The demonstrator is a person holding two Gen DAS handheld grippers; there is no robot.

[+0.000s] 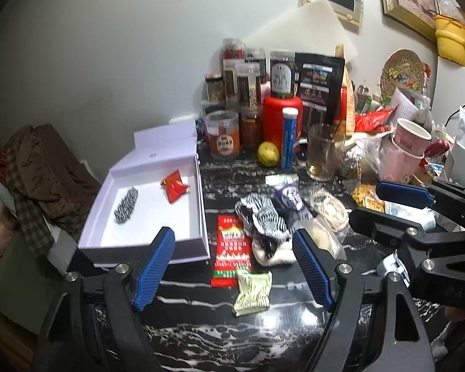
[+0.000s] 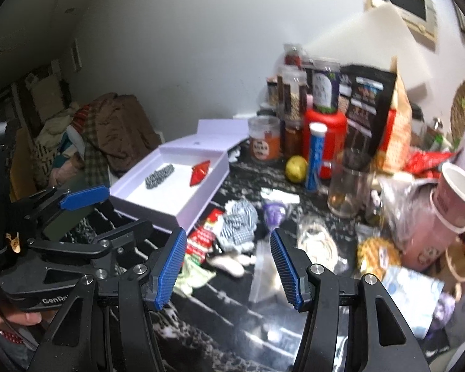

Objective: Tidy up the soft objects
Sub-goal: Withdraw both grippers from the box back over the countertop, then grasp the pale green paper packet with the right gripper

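Socks [image 1: 265, 217], striped black and white, lie in a heap on the dark marbled bench [image 1: 201, 341], just right of the open white box [image 1: 198, 204] holding a rolled sock [image 1: 126, 205] and a red packet [image 1: 174, 186]. Both the left gripper [image 1: 232, 269] and the right gripper [image 2: 228, 266] hover with fingers apart, empty.

A: Left wrist view: low over the dark table [image 1: 201, 334], facing the wall; white box [image 1: 145, 204] ahead-left of its claw.

B: Right wrist view: same heading, equally near. Shared: box [image 2: 173, 192], striped cloth [image 2: 238, 220] ahead.
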